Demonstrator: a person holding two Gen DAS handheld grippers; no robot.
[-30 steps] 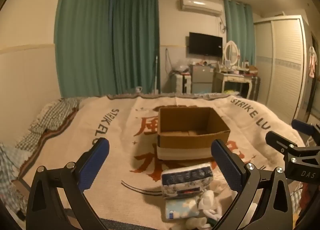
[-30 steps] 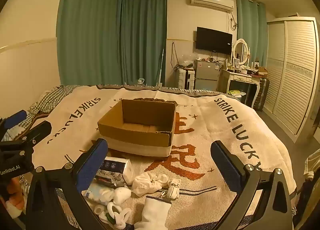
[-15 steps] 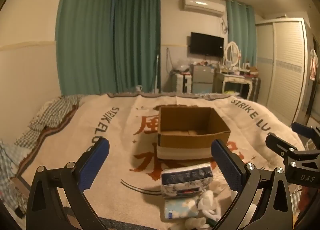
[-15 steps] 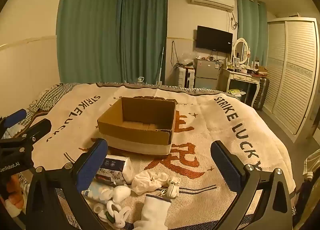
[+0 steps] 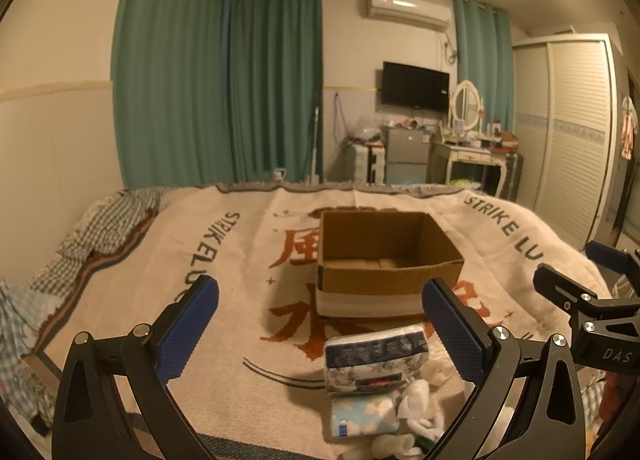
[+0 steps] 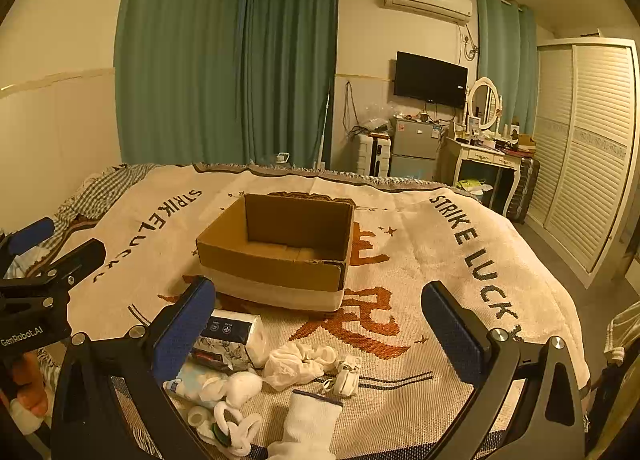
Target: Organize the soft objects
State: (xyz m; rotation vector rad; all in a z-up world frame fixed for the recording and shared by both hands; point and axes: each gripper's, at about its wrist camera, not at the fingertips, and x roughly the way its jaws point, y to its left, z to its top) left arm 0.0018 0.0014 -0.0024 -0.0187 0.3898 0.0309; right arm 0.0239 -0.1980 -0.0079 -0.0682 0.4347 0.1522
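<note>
At the far left of the bed a grey-and-white checked cloth (image 5: 100, 227) lies bunched along the edge of the cream woven blanket with black lettering and rust-red characters (image 5: 240, 260) that covers the bed. The left gripper (image 5: 320, 324) hangs above the near part of this blanket with its two blue-padded fingers (image 5: 188, 324) spread wide apart and nothing between them. Right of centre in the left wrist view, an open brown cardboard box with a pale band around its base (image 5: 384, 264) stands upright on the blanket, its inside showing only the bottom flaps. Just in front of the box lies a soft pack of tissues in navy and white floral wrap (image 5: 374, 360), and touching its near side is a light-blue tissue pack printed with white clouds (image 5: 362, 414). In the right wrist view, beside these packs, a loose heap of soft things sits near the bed's front edge: a white rolled sock (image 6: 240, 384), a crumpled white cloth (image 6: 300, 362), a small pair of white baby shoes (image 6: 346, 374) and a white sock with a dark-trimmed cuff (image 6: 308, 420). The right gripper (image 6: 320, 324) hovers over this heap, its fingers likewise held wide apart and gripping nothing. Farther right, past the bed, stands a white louvred wardrobe (image 6: 588, 147).
</note>
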